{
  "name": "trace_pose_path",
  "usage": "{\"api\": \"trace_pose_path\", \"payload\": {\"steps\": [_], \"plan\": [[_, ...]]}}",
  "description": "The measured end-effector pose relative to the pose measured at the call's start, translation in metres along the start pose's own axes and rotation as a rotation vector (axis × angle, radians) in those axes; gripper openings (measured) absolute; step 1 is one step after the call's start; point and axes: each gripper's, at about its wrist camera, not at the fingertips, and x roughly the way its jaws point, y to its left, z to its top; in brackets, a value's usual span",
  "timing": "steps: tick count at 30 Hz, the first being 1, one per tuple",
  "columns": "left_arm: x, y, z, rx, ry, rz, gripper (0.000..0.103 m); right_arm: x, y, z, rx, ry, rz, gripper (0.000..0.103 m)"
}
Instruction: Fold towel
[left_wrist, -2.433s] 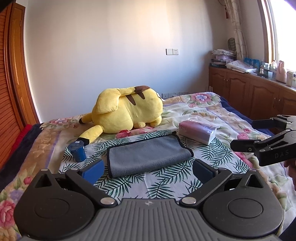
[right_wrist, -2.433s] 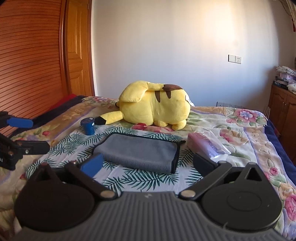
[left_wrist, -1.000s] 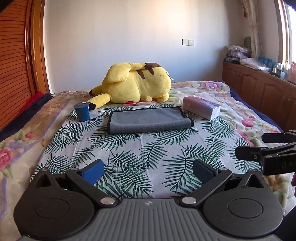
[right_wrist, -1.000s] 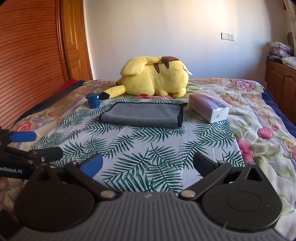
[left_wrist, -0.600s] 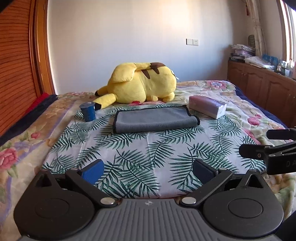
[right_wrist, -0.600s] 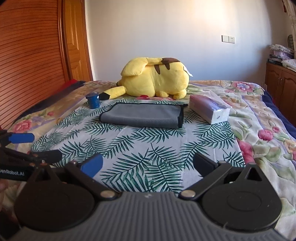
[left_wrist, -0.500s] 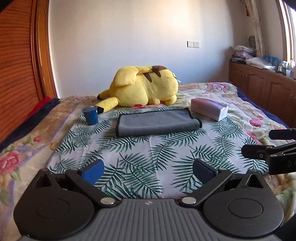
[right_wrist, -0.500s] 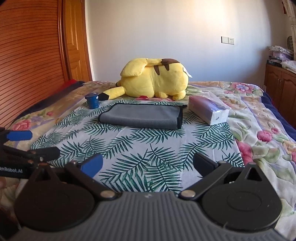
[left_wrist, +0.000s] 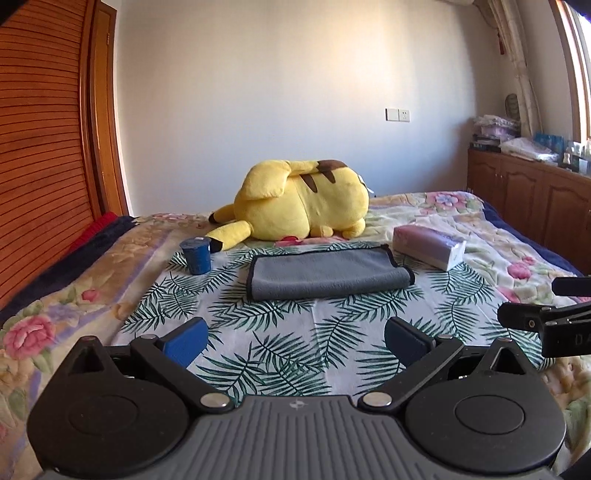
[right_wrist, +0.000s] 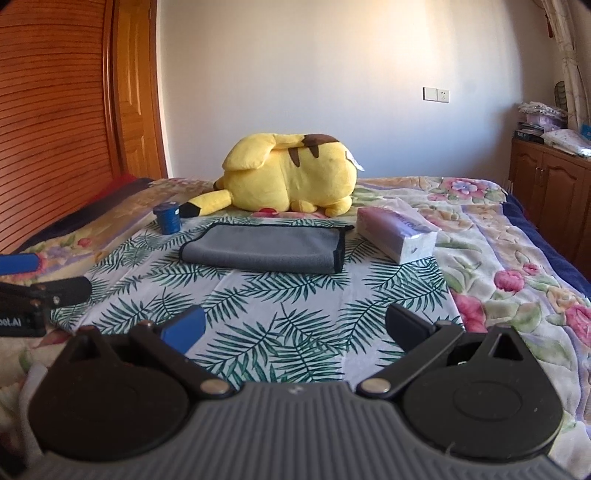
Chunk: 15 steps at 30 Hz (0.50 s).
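A grey towel (left_wrist: 325, 272) with a dark edge lies folded flat on the palm-leaf sheet, also in the right wrist view (right_wrist: 264, 248). My left gripper (left_wrist: 295, 338) is open and empty, well short of the towel above the near part of the bed. My right gripper (right_wrist: 295, 323) is open and empty, likewise well back from the towel. Each gripper shows at the edge of the other's view: the right one (left_wrist: 543, 317) and the left one (right_wrist: 40, 277).
A yellow plush toy (left_wrist: 303, 210) lies behind the towel. A blue cup (left_wrist: 195, 254) stands left of it, a tissue pack (left_wrist: 428, 246) right of it. A wooden wardrobe (left_wrist: 40, 166) stands left, cabinets (left_wrist: 528, 199) right.
Both grippers have drawn back from the towel toward the near edge of the bed, still open. The folded towel has stayed in place.
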Motion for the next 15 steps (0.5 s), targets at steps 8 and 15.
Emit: {"api": "trace_pose_path", "payload": {"steps": [8, 15], "plan": [[-0.0030, 0.0028, 0.0031, 0.006, -0.025, 0.012, 0.103, -0.0018, -0.0019, 0.0007, 0.008, -0.022, -0.014, 0.103], [-0.0064, 0.0031, 0.0045, 0.012, -0.050, 0.025, 0.103, -0.0047, -0.0026, 0.0009, 0.009, -0.046, -0.021, 0.103]]}}
